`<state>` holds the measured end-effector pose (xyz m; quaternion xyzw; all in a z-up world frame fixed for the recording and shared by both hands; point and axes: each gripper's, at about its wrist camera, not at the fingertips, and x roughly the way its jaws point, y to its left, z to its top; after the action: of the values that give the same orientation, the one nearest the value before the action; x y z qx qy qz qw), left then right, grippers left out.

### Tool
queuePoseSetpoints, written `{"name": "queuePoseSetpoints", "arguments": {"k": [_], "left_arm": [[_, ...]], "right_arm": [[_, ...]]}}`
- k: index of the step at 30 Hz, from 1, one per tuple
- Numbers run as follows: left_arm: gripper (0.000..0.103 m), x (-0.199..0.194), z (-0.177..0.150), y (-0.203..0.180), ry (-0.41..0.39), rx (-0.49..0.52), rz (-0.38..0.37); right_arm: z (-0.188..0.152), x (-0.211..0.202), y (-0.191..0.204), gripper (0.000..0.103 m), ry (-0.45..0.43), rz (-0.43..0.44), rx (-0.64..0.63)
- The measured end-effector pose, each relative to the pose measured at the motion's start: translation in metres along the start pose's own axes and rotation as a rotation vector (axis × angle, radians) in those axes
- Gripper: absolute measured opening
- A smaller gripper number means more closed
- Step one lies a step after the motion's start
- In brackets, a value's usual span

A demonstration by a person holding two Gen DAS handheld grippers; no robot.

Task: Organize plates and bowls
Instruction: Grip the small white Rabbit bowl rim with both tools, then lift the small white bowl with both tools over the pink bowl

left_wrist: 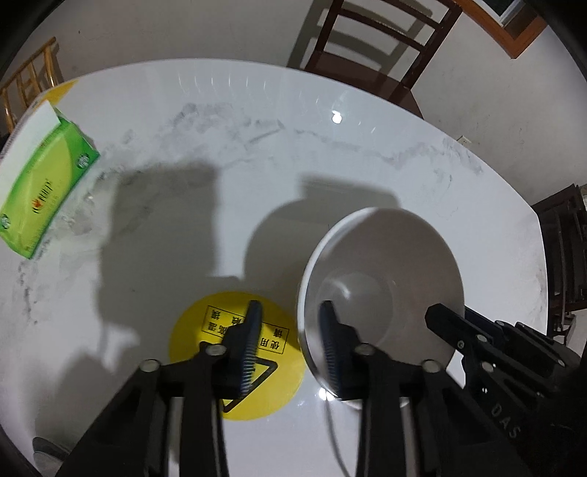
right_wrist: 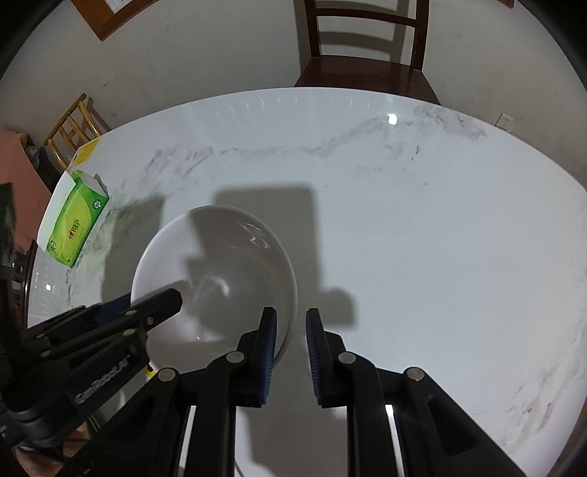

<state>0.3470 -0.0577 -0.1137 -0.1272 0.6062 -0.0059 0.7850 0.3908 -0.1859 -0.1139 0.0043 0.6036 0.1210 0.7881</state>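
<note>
White bowl point(left_wrist: 381, 293) rim between open jaws of both left gripper point(left_wrist: 290, 330) and right gripper point(right_wrist: 290, 341).

- A white marble-veined table point(right_wrist: 403, 238) fills the foreground, glossy, catching a lamp's small reflection point(right_wrist: 392, 119);
- a dark wooden chair point(right_wrist: 367, 47) stands at its far edge; a lighter bamboo chair point(right_wrist: 75, 126) sits left;
- pale floor point(left_wrist: 183, 29) lies beyond.

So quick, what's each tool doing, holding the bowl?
Left tool: open, straddling the bowl rim, not clamped.
Right tool: open, straddling the opposite rim.
</note>
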Motion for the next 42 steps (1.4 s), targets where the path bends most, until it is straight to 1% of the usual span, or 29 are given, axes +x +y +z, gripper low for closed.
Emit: {"name": "queuePoseSetpoints", "arguments": {"k": [1, 2, 3, 5, 12, 18, 24, 33, 42], "left_arm": [[0.02, 0.002, 0.0, 0.0, 0.001, -0.001, -0.001], [0.015, 0.002, 0.0, 0.001, -0.001, -0.006, -0.021], [0.013, 0.002, -0.001, 0.0, -0.002, -0.005, -0.037], [0.008, 0.0, -0.003, -0.003, 0.0, 0.004, -0.037], [0.008, -0.006, -0.017, -0.006, 0.017, 0.015, -0.03], [0.008, -0.025, -0.031, -0.012, -0.002, 0.045, -0.009], [0.008, -0.044, -0.041, -0.016, -0.011, 0.055, -0.016], [0.008, -0.082, -0.064, -0.027, -0.051, 0.092, -0.017], [0.008, -0.118, -0.101, -0.032, -0.082, 0.124, -0.01]], "right_arm": [[-0.001, 0.0, 0.0, 0.017, 0.002, 0.004, 0.003], [-0.001, 0.0, -0.001, 0.017, 0.002, 0.008, 0.007], [-0.003, -0.001, -0.001, 0.016, 0.0, 0.01, 0.012], [-0.005, -0.001, 0.001, 0.013, 0.004, 0.01, 0.011], [-0.018, -0.008, 0.003, 0.011, 0.019, -0.003, 0.022], [-0.033, -0.025, 0.007, 0.012, 0.013, -0.007, 0.012], [-0.047, -0.048, 0.011, 0.011, -0.003, -0.01, 0.008], [-0.071, -0.087, 0.017, 0.011, -0.04, -0.02, -0.004], [-0.11, -0.127, 0.029, 0.012, -0.083, -0.02, -0.019]]}}
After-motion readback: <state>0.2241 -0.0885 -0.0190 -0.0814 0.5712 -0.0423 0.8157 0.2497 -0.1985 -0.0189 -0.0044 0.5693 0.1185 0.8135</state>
